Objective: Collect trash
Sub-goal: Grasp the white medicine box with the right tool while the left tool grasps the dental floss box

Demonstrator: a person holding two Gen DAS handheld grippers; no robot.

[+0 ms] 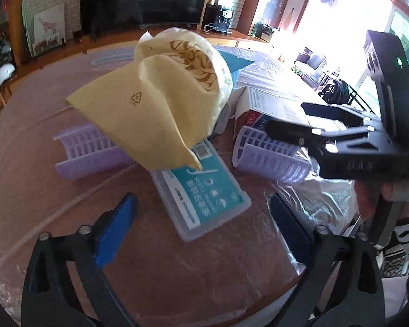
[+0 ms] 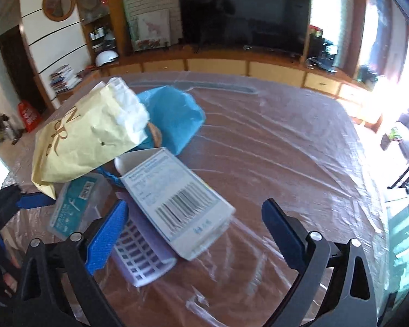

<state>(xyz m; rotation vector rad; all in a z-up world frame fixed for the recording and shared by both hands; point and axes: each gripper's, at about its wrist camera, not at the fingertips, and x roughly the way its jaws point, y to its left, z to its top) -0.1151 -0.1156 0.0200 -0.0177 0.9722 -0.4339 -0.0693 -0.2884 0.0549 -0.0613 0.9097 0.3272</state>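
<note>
A yellow paper bag (image 1: 161, 103) stuffed with white plastic leans over a pile of trash on the table; it also shows in the right wrist view (image 2: 81, 139). Under it lie a clear plastic box with a teal label (image 1: 204, 193), two purple slotted plastic pieces (image 1: 87, 150) (image 1: 270, 155), a white carton with a barcode (image 2: 177, 199) and a blue bag (image 2: 174, 117). My left gripper (image 1: 204, 218) is open, hovering over the teal box. My right gripper (image 2: 195, 226) is open around the white carton's near end; it shows from the side in the left wrist view (image 1: 286, 130).
The table (image 2: 286, 150) is covered with clear plastic sheeting. Crumpled clear plastic (image 1: 321, 199) lies at its right edge. A TV (image 2: 242, 16), cabinets and shelves stand behind the table. Bright windows are at the right.
</note>
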